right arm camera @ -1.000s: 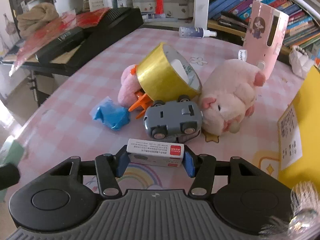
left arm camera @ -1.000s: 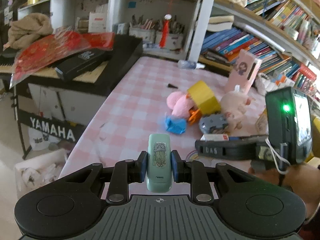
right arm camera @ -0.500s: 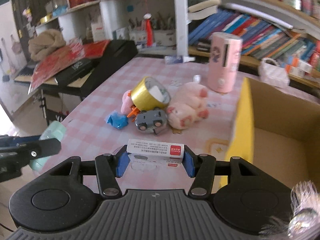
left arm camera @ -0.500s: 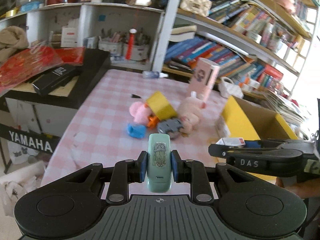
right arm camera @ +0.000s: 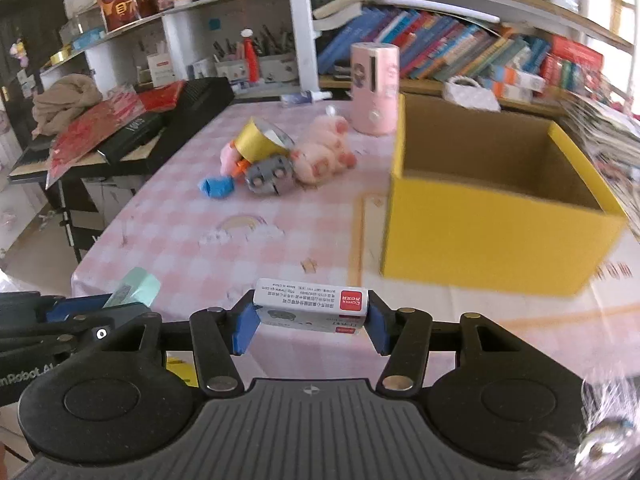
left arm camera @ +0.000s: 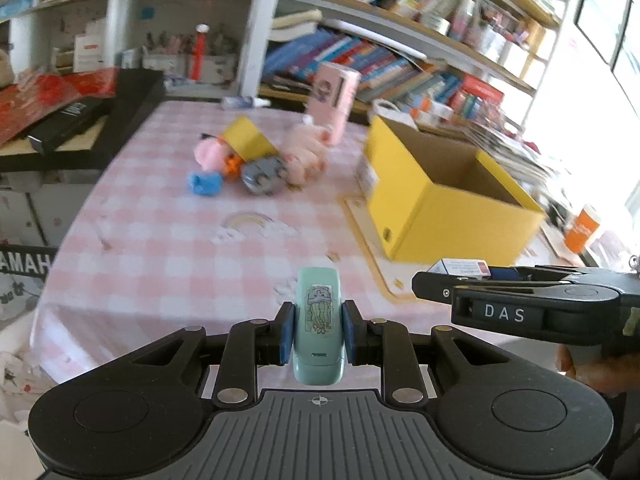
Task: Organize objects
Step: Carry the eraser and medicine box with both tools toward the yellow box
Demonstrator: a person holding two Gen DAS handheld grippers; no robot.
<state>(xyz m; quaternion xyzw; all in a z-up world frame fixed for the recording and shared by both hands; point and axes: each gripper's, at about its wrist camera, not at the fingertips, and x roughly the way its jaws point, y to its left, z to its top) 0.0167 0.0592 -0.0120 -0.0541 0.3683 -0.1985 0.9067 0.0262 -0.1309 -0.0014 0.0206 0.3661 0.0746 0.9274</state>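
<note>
My left gripper [left arm camera: 316,330] is shut on a small mint-green case [left arm camera: 318,328] with a jellyfish sticker, held above the near edge of the pink checked table [left arm camera: 168,240]. In the right wrist view my right gripper [right arm camera: 310,322] is shut on a white and red carton [right arm camera: 311,305], held crosswise near the table's front. An open yellow box [right arm camera: 492,220] stands to the right; its inside looks bare. A pile of toys lies further back: a gold tape roll [right arm camera: 260,142], a grey toy car [right arm camera: 267,174], a pink plush pig [right arm camera: 324,154] and a blue piece [right arm camera: 218,187].
A tall pink canister [right arm camera: 375,88] stands behind the pile. A black keyboard [right arm camera: 188,112] with red packets lies at the table's left. Bookshelves [right arm camera: 480,52] line the back wall. A person's hand [left arm camera: 588,372] holds the right gripper, seen at right in the left wrist view.
Both grippers have drawn back from the toy pile and swung right, each keeping its hold. The yellow box has come fully into view; the toys now look small and far.
</note>
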